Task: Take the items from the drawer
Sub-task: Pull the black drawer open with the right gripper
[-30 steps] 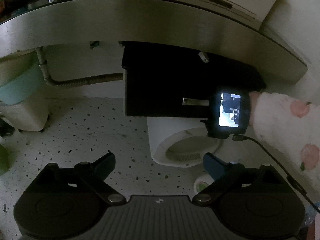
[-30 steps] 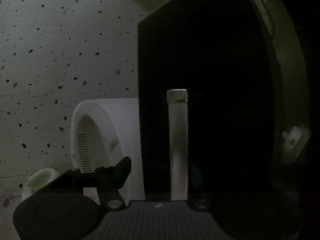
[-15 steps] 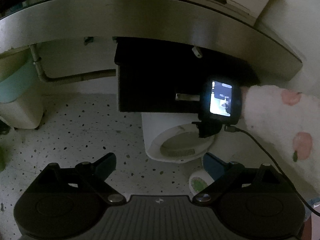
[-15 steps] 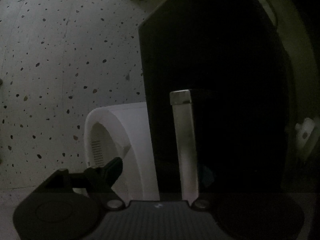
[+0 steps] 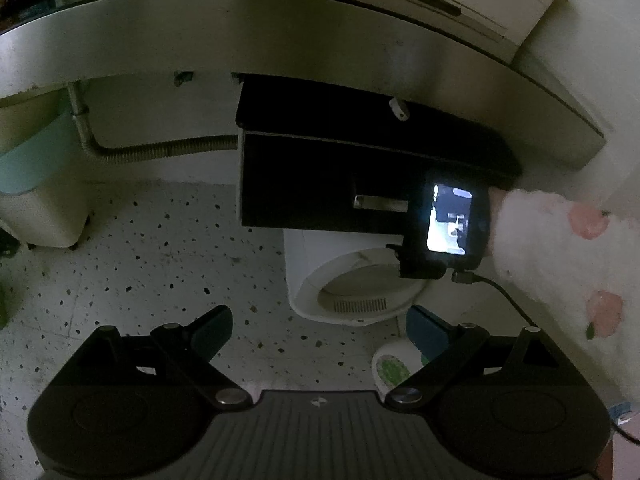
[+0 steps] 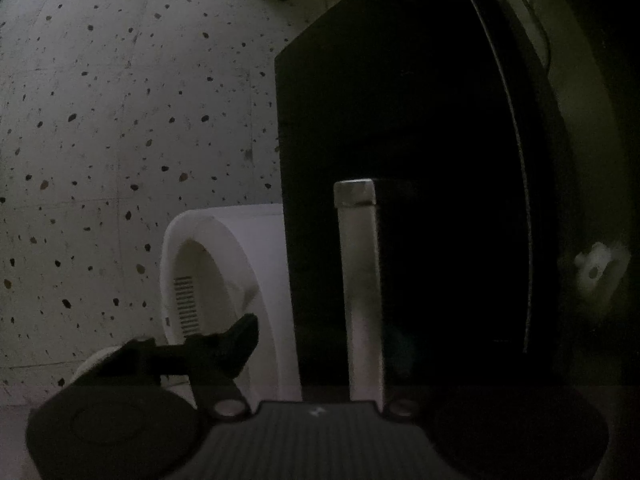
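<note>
A black drawer (image 5: 320,184) hangs under a steel counter (image 5: 280,48); its front has pulled a little out from the cabinet. It has a silver bar handle (image 5: 380,202), which also shows in the right wrist view (image 6: 360,288). My right gripper (image 6: 320,344) is open and straddles that handle: the left finger (image 6: 240,340) is beside it, the right finger is lost in the dark. The right gripper's back with its lit screen (image 5: 448,224) shows in the left wrist view. My left gripper (image 5: 316,328) is open and empty, held back over the floor. The drawer's contents are hidden.
A white bin (image 5: 352,280) with an oval opening stands on the speckled floor (image 5: 140,264) right under the drawer. A small round lid (image 5: 390,368) lies near it. A flexible pipe (image 5: 160,152) runs along the wall, a pale container (image 5: 36,200) at left.
The drawer front has come a little forward with the right gripper on its handle. The left gripper's view has shifted slightly; it stays open.
</note>
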`<state>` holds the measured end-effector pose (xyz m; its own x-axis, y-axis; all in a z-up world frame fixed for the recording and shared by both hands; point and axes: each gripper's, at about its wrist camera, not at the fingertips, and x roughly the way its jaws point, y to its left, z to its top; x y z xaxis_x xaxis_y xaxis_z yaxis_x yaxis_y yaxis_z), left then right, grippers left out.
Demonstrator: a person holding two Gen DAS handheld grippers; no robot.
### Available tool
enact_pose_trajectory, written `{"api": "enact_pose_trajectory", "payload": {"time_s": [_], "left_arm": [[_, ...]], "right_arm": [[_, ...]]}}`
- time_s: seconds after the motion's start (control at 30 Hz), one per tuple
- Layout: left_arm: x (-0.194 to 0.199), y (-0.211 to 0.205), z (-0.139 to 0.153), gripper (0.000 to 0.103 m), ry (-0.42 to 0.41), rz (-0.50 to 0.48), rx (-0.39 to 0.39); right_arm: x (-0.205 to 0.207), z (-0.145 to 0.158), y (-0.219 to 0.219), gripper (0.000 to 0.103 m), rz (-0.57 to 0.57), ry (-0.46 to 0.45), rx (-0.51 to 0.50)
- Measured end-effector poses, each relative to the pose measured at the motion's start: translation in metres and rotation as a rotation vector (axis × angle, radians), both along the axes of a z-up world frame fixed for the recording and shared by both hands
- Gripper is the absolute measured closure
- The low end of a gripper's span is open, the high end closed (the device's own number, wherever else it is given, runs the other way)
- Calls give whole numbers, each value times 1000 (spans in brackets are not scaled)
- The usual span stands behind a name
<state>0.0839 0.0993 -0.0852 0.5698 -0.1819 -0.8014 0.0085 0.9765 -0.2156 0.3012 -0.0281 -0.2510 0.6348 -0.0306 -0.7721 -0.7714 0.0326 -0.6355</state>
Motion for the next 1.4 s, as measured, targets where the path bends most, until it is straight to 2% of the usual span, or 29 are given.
{"api": "enact_pose_trajectory", "payload": {"time_s": [0.1, 0.53, 0.67, 0.8, 0.83, 0.93, 1.13, 1.27, 1.4], "left_arm": [[-1, -1, 1, 13, 8, -1, -1], [-10, 5, 9, 13, 2, 4, 15], [-13, 8, 11, 13, -6, 7, 16], [-14, 10, 11, 13, 7, 8, 3], [-14, 10, 12, 14, 10, 5, -5], [-16, 9, 15, 15, 6, -4, -10], [-21, 12, 22, 15, -11, -7, -20], [-24, 16, 24, 15, -5, -7, -56], [-27, 17, 25, 15, -6, -3, -52]], "right_arm": [[-1, 3, -1, 46, -20, -1, 32], [-10, 3, -3, 47, -22, 0, 52], [-25, 6, -6, 47, -11, 16, 72], [-46, 12, -12, 60, -10, 10, 124], [-50, 14, -14, 68, -16, 13, 141], [-60, 22, -18, 80, -33, 22, 178], [-90, 21, -23, 81, 11, 14, 168], [-102, 23, -25, 81, 6, 25, 188], [-114, 23, -25, 81, 9, 29, 192]]}}
